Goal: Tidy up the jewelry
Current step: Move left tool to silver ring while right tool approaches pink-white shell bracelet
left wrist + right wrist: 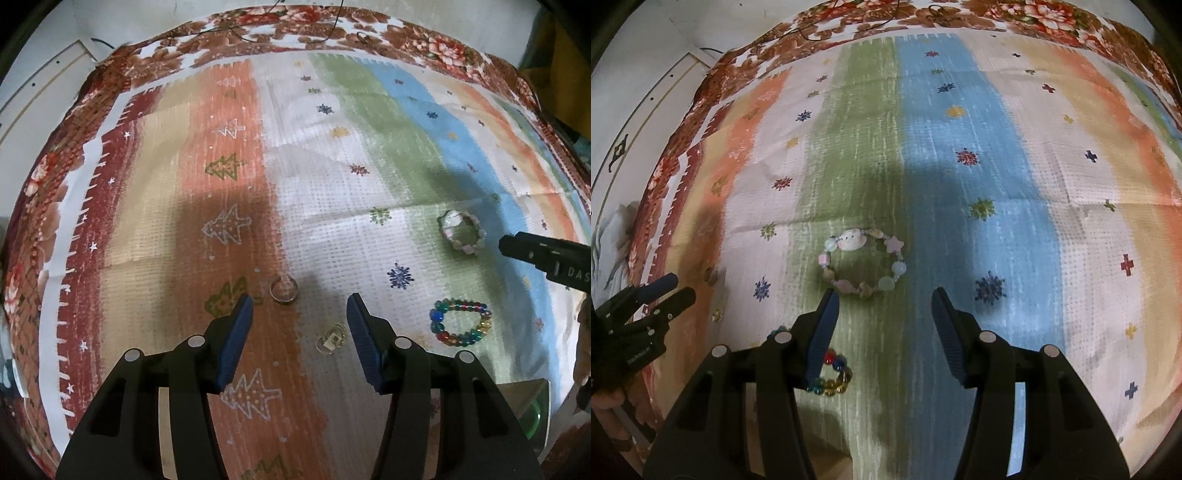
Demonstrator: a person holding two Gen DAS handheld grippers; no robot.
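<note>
My left gripper (300, 310) is open and empty above the striped cloth. A silver ring (283, 290) lies just ahead of its fingertips, and a gold ring (331, 338) lies between the fingers, nearer the right one. A multicoloured bead bracelet (461, 322) and a pastel bead bracelet (461, 232) lie to the right. My right gripper (882, 306) is open and empty, with the pastel bracelet (863, 263) just ahead of its tips. The multicoloured bracelet (833, 376) is partly hidden behind its left finger.
The striped cloth (332, 192) lies on a floral bedsheet (122, 74). A green-rimmed container corner (532, 410) shows at lower right in the left wrist view. The right gripper's tip (517, 245) enters from the right there; the left gripper (653, 295) shows at far left in the right wrist view.
</note>
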